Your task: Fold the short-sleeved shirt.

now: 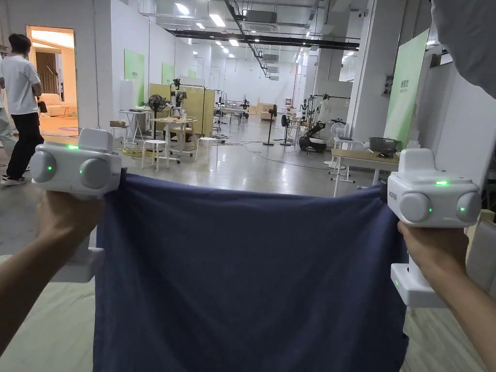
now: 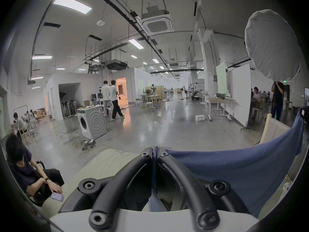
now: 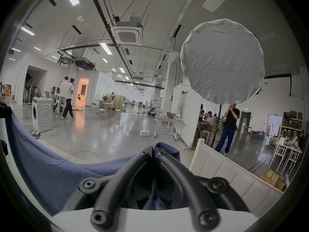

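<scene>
A dark blue shirt [image 1: 247,281] hangs in the air in front of me, stretched flat between both hands, its top edge sagging slightly in the middle. My left gripper [image 1: 118,177] pinches the shirt's upper left corner; in the left gripper view the black jaws [image 2: 154,150] are shut with blue cloth [image 2: 234,168] squeezed between them. My right gripper [image 1: 385,193] pinches the upper right corner; in the right gripper view its jaws [image 3: 153,149] are shut on a bunched blue corner [image 3: 50,165]. The shirt's sleeves and lower hem are hidden.
A pale cushioned surface [image 2: 103,165] lies under the shirt, with a padded headboard [image 3: 225,172] at the right. A seated person [image 2: 25,172] holds a phone at the left. A washing machine [image 2: 93,123], tables [image 3: 167,120], a round diffuser [image 3: 222,61] and standing people fill the hall beyond.
</scene>
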`<state>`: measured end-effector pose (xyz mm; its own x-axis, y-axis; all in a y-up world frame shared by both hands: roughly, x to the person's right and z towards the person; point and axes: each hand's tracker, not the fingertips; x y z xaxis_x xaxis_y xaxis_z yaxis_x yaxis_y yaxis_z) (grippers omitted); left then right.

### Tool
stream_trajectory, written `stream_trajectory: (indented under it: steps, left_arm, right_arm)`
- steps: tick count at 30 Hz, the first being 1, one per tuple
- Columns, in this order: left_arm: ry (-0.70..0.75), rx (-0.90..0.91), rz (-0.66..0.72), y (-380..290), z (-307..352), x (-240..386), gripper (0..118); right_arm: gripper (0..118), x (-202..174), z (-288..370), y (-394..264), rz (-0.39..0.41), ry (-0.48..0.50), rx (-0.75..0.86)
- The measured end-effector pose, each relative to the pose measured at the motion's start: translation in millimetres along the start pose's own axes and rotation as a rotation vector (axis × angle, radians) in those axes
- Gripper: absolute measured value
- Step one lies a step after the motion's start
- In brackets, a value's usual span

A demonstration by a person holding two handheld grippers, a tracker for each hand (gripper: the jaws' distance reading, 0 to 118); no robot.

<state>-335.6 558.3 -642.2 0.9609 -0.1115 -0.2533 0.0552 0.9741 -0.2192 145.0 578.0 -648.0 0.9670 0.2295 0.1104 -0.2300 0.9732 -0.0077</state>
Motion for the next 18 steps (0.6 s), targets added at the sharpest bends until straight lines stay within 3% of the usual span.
stream_trajectory:
  steps: [8, 10, 18]
  left_arm:
    - [0.013, 0.025, -0.03, 20.4, -34.7, 7.0, 5]
    - [0.017, 0.041, -0.031, 25.4, -45.3, 5.6, 5]
    - [0.009, 0.064, -0.073, 24.2, -31.5, 2.8, 5]
  right_arm:
    - [3, -2.1, -44.3, 16.1, -0.011, -0.007, 0.042]
    - [3, -3.5, -49.2, 20.6, 0.023, -0.015, 0.062]
    - [3, -1.8, -32.6, 28.3, 0.024, -0.021, 0.08]
